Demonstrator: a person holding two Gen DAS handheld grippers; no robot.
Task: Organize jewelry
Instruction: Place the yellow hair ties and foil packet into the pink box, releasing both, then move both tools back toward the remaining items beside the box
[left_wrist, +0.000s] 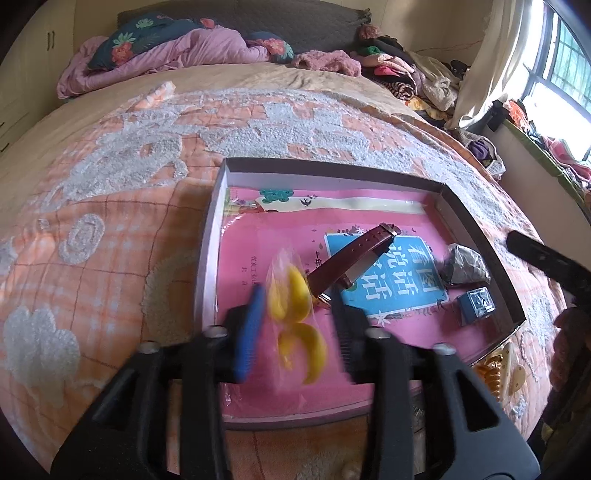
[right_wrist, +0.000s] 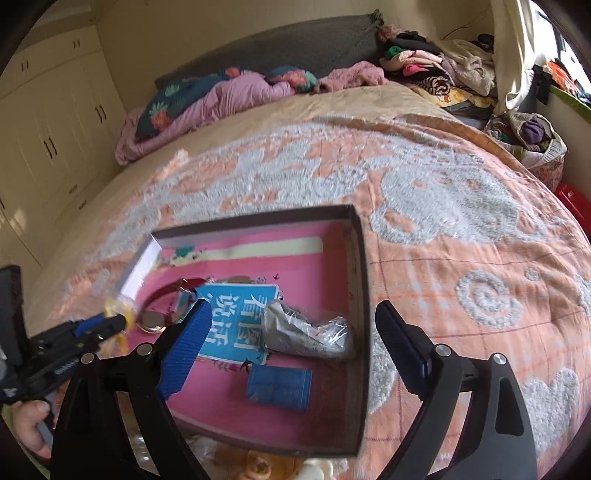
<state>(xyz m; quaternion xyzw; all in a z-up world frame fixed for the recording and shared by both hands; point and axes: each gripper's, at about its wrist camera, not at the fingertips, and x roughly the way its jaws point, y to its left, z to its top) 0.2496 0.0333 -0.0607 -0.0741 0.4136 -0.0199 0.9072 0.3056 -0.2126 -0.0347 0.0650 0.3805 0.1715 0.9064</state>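
A: Item one, your left tool (left_wrist: 299, 317). State?

B: Jaws part open. A clear bag of yellow bangles (left_wrist: 295, 314) sits between them, blurred; neither pad is seen pressing on it. The bag is over the near left part of the box (left_wrist: 207, 258).

A: Item two, your right tool (right_wrist: 291, 350).

B: Jaws spread wide, nothing between them. It hangs over the near right part of the box, its left finger above the blue book label (right_wrist: 236, 321), its right finger beyond the box's right wall, over the bedspread (right_wrist: 461, 229).

A: Box, contents.

B: A shallow open cardboard box lying on the bed, lined with a pink book cover. On the cover:
- a brown leather watch (left_wrist: 354, 254), strap laid aslant, its round case towards your left tool;
- a crumpled silver foil packet (right_wrist: 310, 332), near the right wall;
- a small blue box (right_wrist: 279, 386), just in front of the foil packet, apart from it.

A: Outside the box?

B: A cream and orange hair claw (left_wrist: 498, 369) lies on the bedspread, just beside the near edge of the box.

A: Anything else?

B: Your hand (right_wrist: 31, 428) grips the left tool's handle at the lower left of the right wrist view. Pillows and a heap of clothes (right_wrist: 424, 70) lie at the far end of the bed.
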